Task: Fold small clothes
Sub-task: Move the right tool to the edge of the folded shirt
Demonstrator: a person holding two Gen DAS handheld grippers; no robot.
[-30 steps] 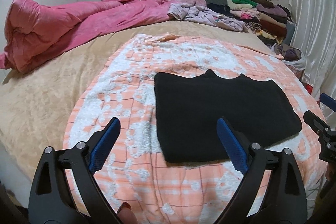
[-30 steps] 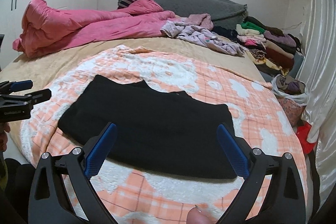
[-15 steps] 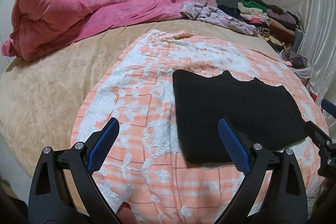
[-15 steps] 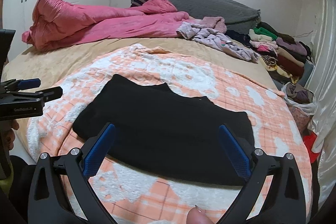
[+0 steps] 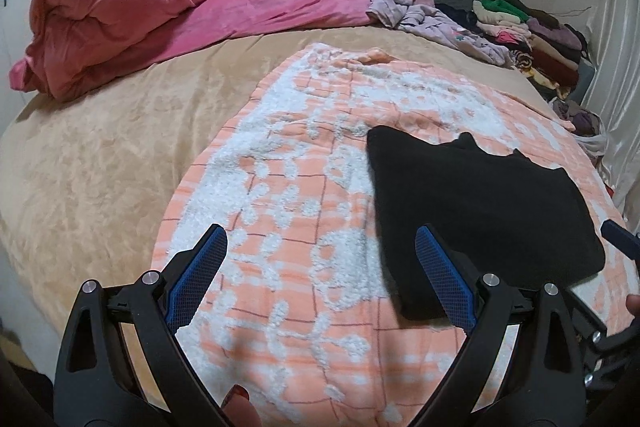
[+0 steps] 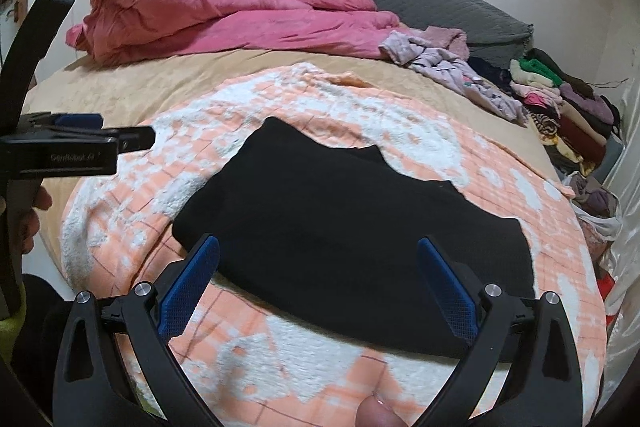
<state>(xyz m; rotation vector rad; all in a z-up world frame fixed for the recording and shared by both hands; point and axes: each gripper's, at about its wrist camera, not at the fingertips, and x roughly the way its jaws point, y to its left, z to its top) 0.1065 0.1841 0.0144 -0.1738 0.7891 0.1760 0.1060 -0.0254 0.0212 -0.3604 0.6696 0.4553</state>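
- Two grippers are showing, one in each of your hands: you are holding the left gripper point(image 5: 320, 275) with its blue fingers spread wide and nothing between them, hovering over the orange-and-white blanket point(image 5: 288, 227).
- You are keeping the right gripper point(image 6: 318, 279) spread wide too, gripping nothing, just above the near edge of the garment.
- One black garment point(image 6: 352, 223) is lying flat and folded on that blanket; from the left wrist view it is sitting off to the right, with the left gripper's right finger point(image 5: 444, 283) over its near-left corner.
- One pink quilt point(image 5: 152, 15) is lying bunched at the far side of the bed, well apart from the garment.
- One grey pillow point(image 6: 420, 3) is resting along the wall behind the quilt.
- One loose heap of lilac clothes point(image 6: 452, 67) is lying beside the quilt, and one stack of folded clothes point(image 6: 560, 107) is sitting at the far right corner.
- One beige bedcover point(image 5: 100, 155) is lying under everything.
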